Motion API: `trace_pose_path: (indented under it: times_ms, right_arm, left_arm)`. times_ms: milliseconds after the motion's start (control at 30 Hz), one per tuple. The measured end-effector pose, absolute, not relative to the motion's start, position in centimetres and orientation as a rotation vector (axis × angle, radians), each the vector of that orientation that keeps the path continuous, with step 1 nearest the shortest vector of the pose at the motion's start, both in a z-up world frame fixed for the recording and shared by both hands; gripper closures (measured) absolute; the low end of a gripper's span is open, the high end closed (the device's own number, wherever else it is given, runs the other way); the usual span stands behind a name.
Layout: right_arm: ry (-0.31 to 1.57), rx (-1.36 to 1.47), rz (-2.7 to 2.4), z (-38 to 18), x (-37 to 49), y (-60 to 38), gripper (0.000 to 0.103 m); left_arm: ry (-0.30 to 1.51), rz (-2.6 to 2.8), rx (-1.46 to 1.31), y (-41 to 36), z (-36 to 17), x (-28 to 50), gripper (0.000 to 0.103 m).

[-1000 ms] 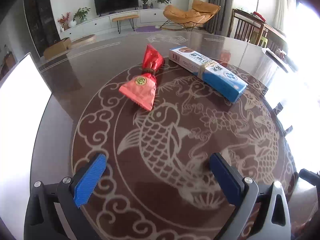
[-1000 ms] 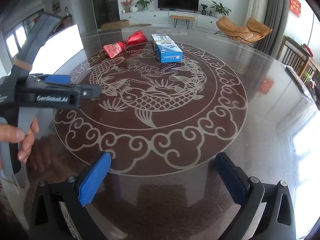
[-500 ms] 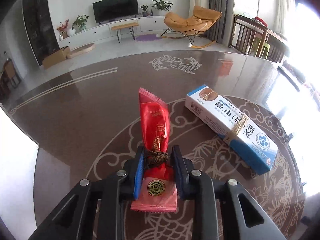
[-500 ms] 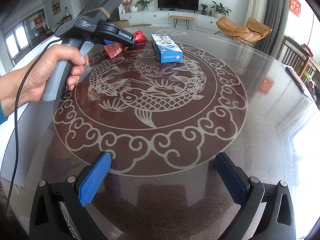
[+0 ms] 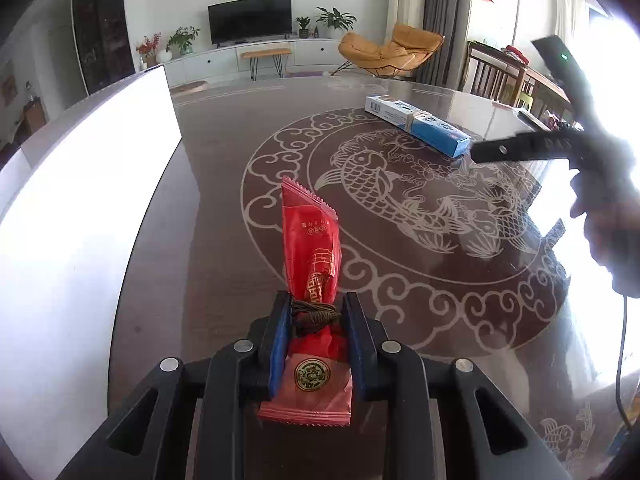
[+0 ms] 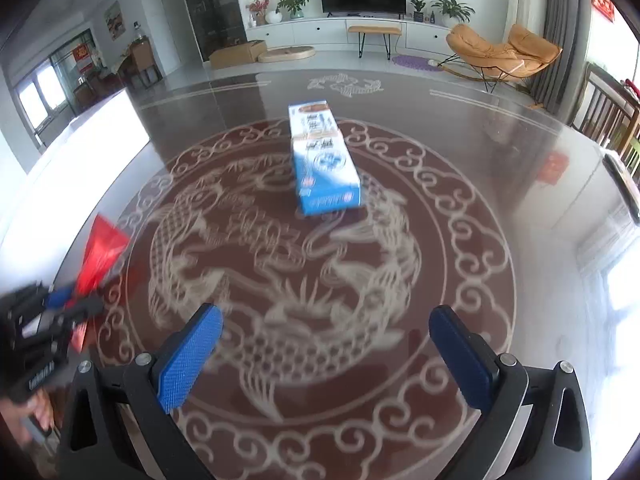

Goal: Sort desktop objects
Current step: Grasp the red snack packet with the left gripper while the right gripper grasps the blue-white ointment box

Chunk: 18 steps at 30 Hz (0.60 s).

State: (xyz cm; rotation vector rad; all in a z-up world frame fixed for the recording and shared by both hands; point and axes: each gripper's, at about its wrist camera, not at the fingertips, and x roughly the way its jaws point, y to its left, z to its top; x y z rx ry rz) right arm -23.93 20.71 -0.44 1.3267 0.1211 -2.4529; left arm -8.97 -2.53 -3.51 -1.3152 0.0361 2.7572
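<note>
While left gripper (image 5: 314, 316) clamps red packet (image 5: 312, 248), right gripper (image 6: 326, 354) gapes.

I see the red packet (image 5: 311, 264), a crinkled foil pouch cinched at its waist with brown cord and bearing a round gold seal, clamped at that waist with its serrated top end pointing away from me. The blue-and-white box (image 6: 322, 160), long and rectangular with a band around its middle, lies flat on the patterned tabletop, well apart from the packet.
</note>
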Motion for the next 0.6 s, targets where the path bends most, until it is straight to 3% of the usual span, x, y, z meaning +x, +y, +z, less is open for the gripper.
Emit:
trace_pose_path:
  times_ms: [133, 233, 367, 600]
  right_arm:
    - [0.091, 1.405, -2.415, -0.2, -32.3, 17.8, 0.001]
    - [0.103, 1.486, -2.387, -1.2, -35.8, 15.4, 0.012]
    - [0.217, 1.505, -2.412, -1.6, -36.7, 13.5, 0.058]
    - [0.076, 1.461, -2.352, 0.8, -29.7, 16.6, 0.058]
  left_arm:
    - [0.051, 2.763, -1.319, -2.5, -3.5, -9.1, 0.077]
    - [0.042, 2.761, -1.318, -2.6, -3.4, -9.4, 0.077]
    - [0.025, 2.757, -1.315, -2.7, -3.5, -9.2, 0.077]
    - [-0.144, 2.713, -1.289, -3.9, -2.9, -8.2, 0.077]
